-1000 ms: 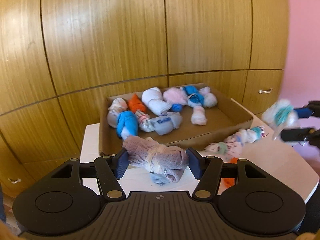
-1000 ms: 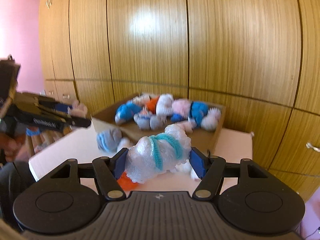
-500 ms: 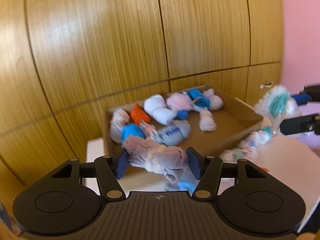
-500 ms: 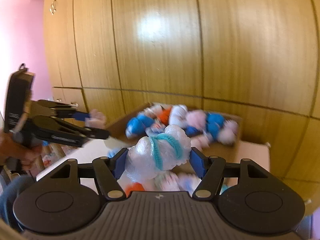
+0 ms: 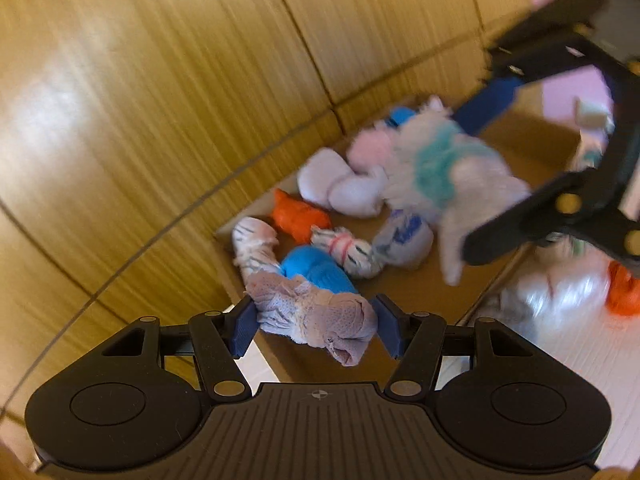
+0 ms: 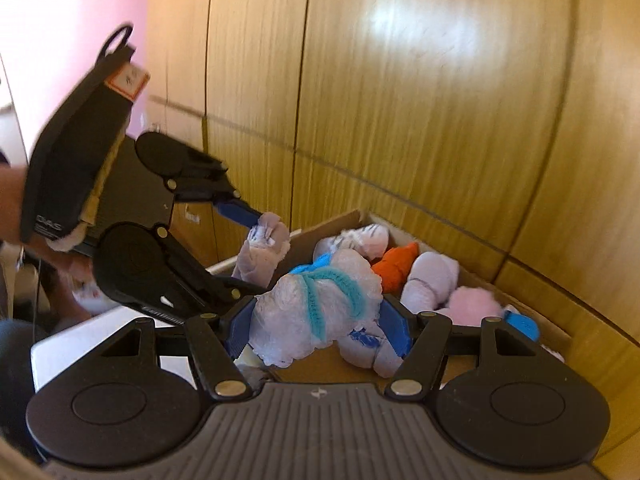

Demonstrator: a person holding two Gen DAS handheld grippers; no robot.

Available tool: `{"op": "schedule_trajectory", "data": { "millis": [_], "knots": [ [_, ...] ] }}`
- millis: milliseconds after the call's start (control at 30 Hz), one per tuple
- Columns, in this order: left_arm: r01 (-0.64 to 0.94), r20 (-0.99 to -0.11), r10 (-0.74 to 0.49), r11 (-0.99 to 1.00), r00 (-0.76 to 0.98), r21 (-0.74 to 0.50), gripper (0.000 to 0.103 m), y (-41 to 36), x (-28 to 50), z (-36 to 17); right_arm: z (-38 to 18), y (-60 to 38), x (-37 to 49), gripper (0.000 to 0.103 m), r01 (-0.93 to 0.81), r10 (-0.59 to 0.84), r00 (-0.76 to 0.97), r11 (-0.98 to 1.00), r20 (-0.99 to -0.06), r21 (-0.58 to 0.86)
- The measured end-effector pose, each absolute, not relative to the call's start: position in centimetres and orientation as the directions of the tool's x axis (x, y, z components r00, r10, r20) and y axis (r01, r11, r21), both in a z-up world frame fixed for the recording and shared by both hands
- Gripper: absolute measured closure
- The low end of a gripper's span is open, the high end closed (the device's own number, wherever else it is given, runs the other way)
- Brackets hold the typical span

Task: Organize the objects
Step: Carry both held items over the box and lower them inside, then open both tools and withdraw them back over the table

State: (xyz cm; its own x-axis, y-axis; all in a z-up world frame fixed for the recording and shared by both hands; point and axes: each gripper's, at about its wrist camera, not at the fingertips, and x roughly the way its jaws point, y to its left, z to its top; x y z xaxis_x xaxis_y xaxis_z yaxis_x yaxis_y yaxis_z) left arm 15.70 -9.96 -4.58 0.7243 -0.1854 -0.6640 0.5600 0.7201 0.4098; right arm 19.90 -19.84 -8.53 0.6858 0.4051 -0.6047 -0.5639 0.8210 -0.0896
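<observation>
My left gripper (image 5: pixel 316 322) is shut on a mauve-grey sock bundle (image 5: pixel 316 316), held over the near left corner of the cardboard box (image 5: pixel 532 136). My right gripper (image 6: pixel 318 320) is shut on a white fluffy sock bundle with a teal band (image 6: pixel 320 304), held above the box (image 6: pixel 332 220). In the left wrist view the white bundle (image 5: pixel 444 168) hangs over the box's middle. In the right wrist view the left gripper's mauve bundle (image 6: pixel 262 252) sits just left of the box. Several rolled socks lie inside: orange (image 5: pixel 298 214), blue (image 5: pixel 316 270), white (image 5: pixel 340 188), pink (image 6: pixel 472 304).
Wooden cabinet panels (image 5: pixel 180 100) stand right behind the box. The box rests on a white table (image 5: pixel 576 364), where an orange sock (image 5: pixel 622 292) and a pale bundle (image 5: pixel 560 292) lie to its right. A pink wall (image 6: pixel 60 20) is at the left.
Both grippers have moved forward and closer together, from beside the table to over the box, each still holding its sock bundle. The views are blurred from motion.
</observation>
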Motion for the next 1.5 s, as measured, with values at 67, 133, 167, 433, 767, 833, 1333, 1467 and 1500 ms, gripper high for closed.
{"op": "schedule_trajectory", "data": {
  "millis": [67, 133, 167, 433, 767, 833, 1333, 1467, 1500],
  "knots": [
    [0.587, -0.685, -0.192, 0.7, 0.703, 0.407, 0.036, -9.7, 16.1, -5.1, -9.1, -19.5, 21.0, 0.041, -0.579, 0.404, 0.667, 0.81, -0.626, -0.094],
    [0.607, -0.698, -0.197, 0.683, 0.688, 0.406, 0.035, -9.7, 16.4, -5.3, -9.9, -19.0, 21.9, 0.041, -0.594, 0.402, 0.648, 0.798, -0.647, -0.1],
    [0.615, -0.706, -0.2, 0.68, 0.679, 0.399, 0.035, -9.6, 16.6, -5.3, -10.3, -18.8, 22.3, 0.041, -0.603, 0.4, 0.636, 0.791, -0.66, -0.102],
    [0.651, -0.749, -0.213, 0.672, 0.627, 0.354, 0.028, -9.5, 17.0, -6.1, -12.5, -17.7, 23.2, 0.036, -0.621, 0.367, 0.607, 0.773, -0.704, -0.132],
    [0.625, -0.733, -0.215, 0.701, 0.646, 0.345, 0.019, -9.3, 17.1, -5.8, -11.7, -17.7, 22.6, 0.029, -0.608, 0.357, 0.628, 0.78, -0.691, -0.149],
    [0.621, -0.728, -0.217, 0.705, 0.65, 0.344, 0.019, -9.2, 16.9, -5.6, -11.5, -17.6, 22.5, 0.029, -0.607, 0.356, 0.631, 0.78, -0.689, -0.152],
    [0.538, -0.694, -0.216, 0.793, 0.687, 0.285, 0.018, -8.5, 13.3, -3.5, -8.8, -19.1, 18.6, 0.023, -0.534, 0.365, 0.696, 0.839, -0.618, -0.106],
    [0.52, -0.685, -0.208, 0.805, 0.698, 0.286, 0.018, -9.0, 11.7, -3.2, -8.2, -20.3, 16.5, 0.019, -0.487, 0.351, 0.725, 0.87, -0.593, -0.08],
    [0.518, -0.683, -0.21, 0.807, 0.699, 0.282, 0.018, -9.1, 11.4, -3.3, -8.0, -20.6, 15.6, 0.019, -0.473, 0.345, 0.734, 0.878, -0.585, -0.075]
  ]
}}
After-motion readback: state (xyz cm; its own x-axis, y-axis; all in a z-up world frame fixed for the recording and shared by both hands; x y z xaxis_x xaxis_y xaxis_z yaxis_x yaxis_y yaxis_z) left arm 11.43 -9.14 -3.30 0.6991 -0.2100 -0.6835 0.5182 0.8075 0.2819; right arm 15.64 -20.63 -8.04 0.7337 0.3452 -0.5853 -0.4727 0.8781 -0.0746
